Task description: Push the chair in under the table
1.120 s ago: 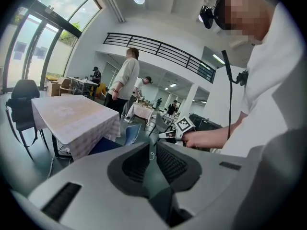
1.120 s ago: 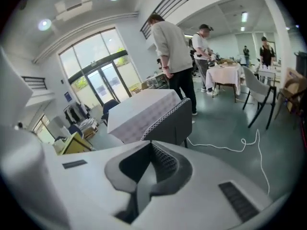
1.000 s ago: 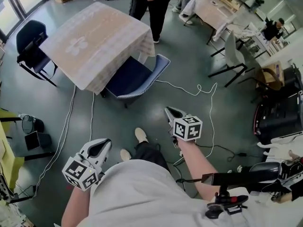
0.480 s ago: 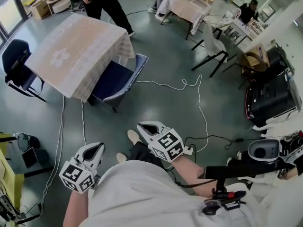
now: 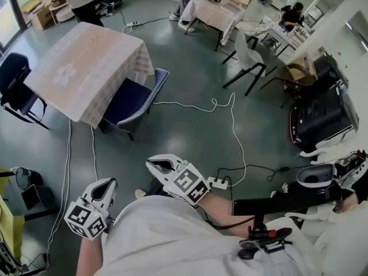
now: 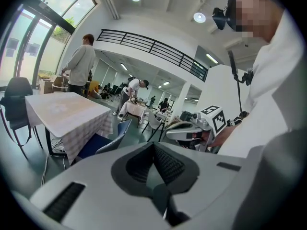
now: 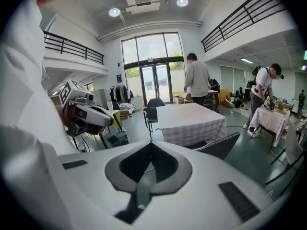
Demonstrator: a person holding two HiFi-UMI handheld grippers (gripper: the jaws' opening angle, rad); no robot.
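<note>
Wide grey-green hall floor (image 5: pixel 190 131), a white cable (image 5: pixel 232 117) snaking across it. The person has backed away: the blue padded chair (image 5: pixel 127 99) now sits well ahead of both grippers, its seat partly under the square table with the pale checked cloth (image 5: pixel 86 68). The right gripper (image 5: pixel 158 165) has swung in toward the body beside the left gripper (image 5: pixel 101 188), both pressed closed on nothing. The push looks about done. The chair faces the table, backrest out toward the grippers, its front-to-back line running in under the cloth.

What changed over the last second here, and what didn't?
The right gripper swung from out in front back across the person's body toward the left gripper, rolling as it came. Neither took hold of anything; both are shut and empty. The chair stays partway under the table, untouched.
</note>
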